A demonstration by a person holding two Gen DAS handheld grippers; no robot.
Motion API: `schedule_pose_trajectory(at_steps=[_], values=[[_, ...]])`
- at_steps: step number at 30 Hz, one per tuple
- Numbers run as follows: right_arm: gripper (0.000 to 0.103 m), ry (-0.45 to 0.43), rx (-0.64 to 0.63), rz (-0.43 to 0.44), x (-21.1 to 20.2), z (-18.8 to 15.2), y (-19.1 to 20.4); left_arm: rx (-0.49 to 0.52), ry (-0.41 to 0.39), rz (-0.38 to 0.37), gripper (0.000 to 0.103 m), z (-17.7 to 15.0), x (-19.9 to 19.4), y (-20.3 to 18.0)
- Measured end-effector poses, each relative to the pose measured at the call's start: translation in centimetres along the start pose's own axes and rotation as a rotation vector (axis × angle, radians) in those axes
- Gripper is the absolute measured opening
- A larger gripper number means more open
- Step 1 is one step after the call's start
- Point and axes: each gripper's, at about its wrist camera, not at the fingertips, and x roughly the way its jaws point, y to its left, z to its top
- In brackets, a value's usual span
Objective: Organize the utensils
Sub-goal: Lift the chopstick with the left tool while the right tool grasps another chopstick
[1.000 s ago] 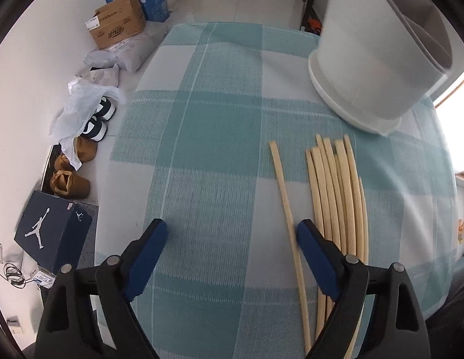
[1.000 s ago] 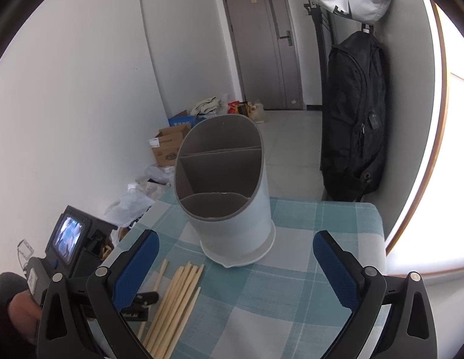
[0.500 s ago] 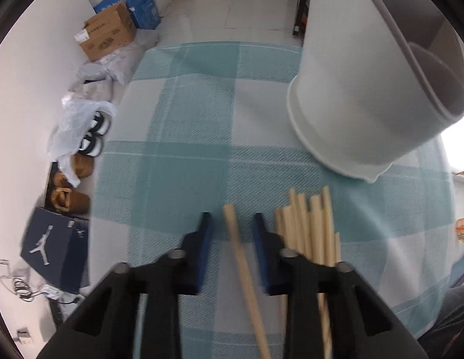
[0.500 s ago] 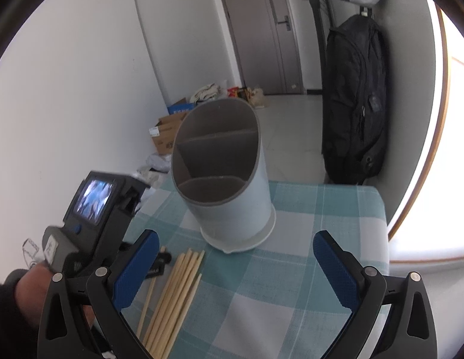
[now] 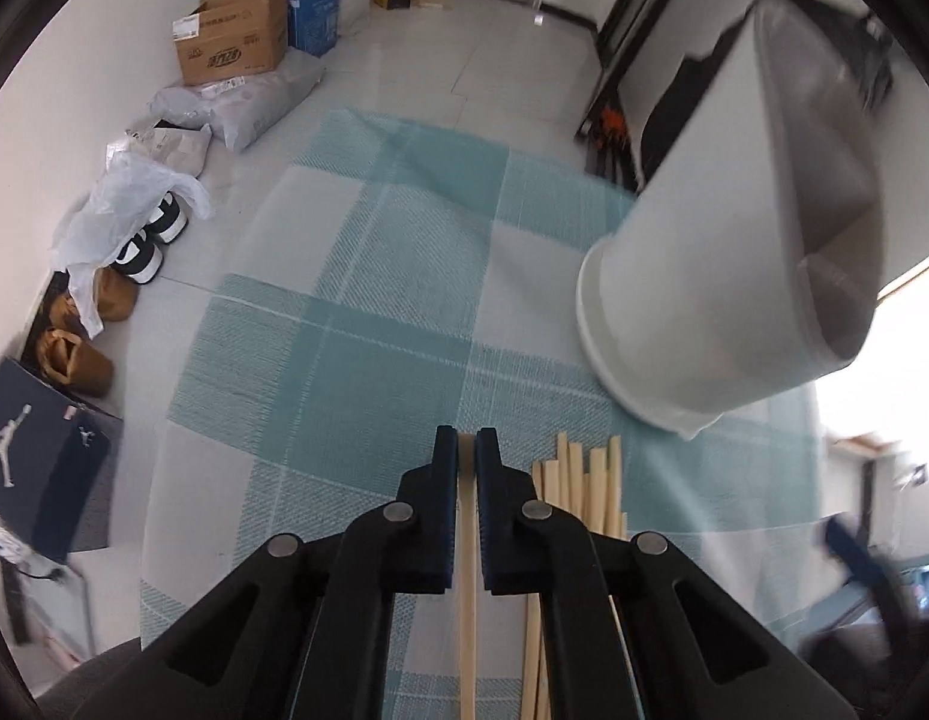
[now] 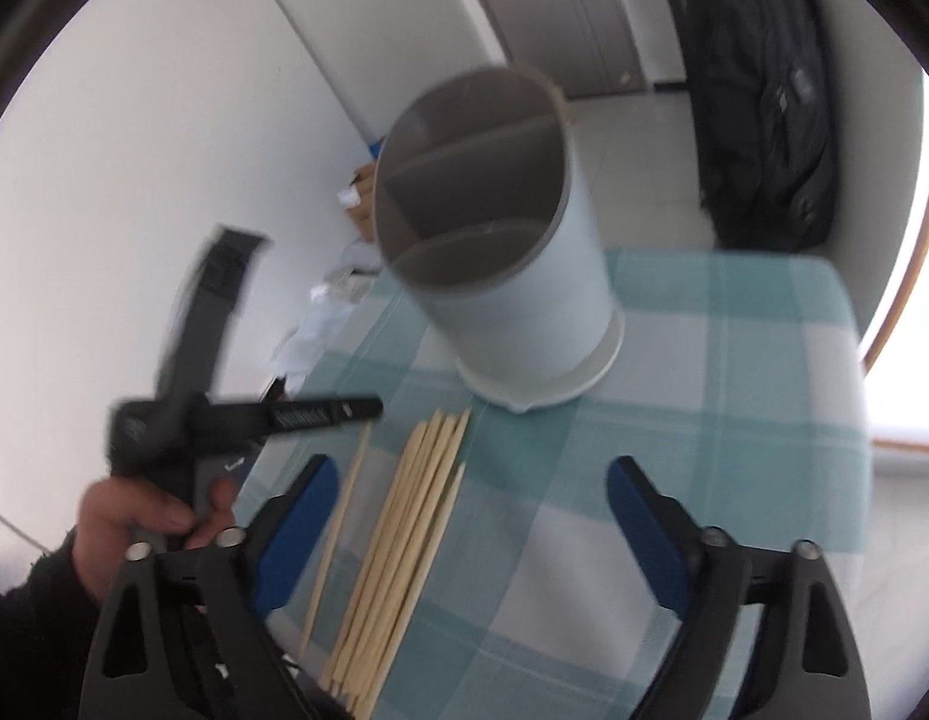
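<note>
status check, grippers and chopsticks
Left gripper shut on single chopstick. Right gripper open, holding nothing, above chopstick bundle. Utensil holder empty, path unobstructed.

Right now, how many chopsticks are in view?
7, roughly: a single chopstick clamped in the left gripper, and six in the bundle beside it on the checked cloth. They overlap, so one may be hidden.

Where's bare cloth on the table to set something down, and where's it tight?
Free: the teal-and-white checked tablecloth left of the single wooden chopstick, and the stretch right of the bundle of wooden chopsticks, below the white divided utensil holder. Tight: between bundle and holder base, and around the left hand-held gripper.
</note>
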Motion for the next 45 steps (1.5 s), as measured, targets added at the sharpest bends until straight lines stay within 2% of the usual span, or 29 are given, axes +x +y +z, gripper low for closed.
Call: schedule_pose_trajectory(at_steps=[5,11,15,19,22,26,30,36,41,45], values=[[0.056,0.146,0.051,0.049,2.7,-0.9,-0.1,-0.049,-0.096,-0.069,0.002,0.3,-2.6,0.5],[0.030,0.241,0.050,0.043,4.7,-0.9,0.8,-0.074,-0.156,-0.138,0.002,0.3,-4.4,1.3],[0.028,0.232,0.045,0.065,5.5,0.2,2.2,-0.081,-0.172,-0.166,0.002,0.5,-4.9,2.3],[0.026,0.254,0.016,0.039,7.6,1.5,3.5,-0.086,-0.178,-0.183,0.002,0.7,-5.2,3.2],[0.024,0.266,-0.014,-0.009,9.2,2.4,3.8,-0.096,-0.181,-0.194,0.002,0.5,-5.6,3.8],[0.024,0.278,-0.050,-0.070,10.5,3.1,4.1,-0.112,-0.219,-0.156,0.002,0.8,-6.3,4.6],[0.019,0.298,-0.098,-0.150,11.5,3.4,4.5,-0.147,-0.205,-0.187,0.002,1.0,-6.2,5.4],[0.016,0.318,-0.129,-0.221,12.3,3.5,4.7,-0.142,-0.202,-0.202,0.002,0.9,-6.2,5.3],[0.014,0.329,-0.066,-0.203,12.9,3.8,4.1,-0.143,-0.195,-0.214,0.002,0.8,-6.3,5.4],[0.009,0.299,-0.074,-0.194,12.6,3.7,4.2,-0.147,-0.188,-0.219,0.002,0.8,-6.2,5.3]])
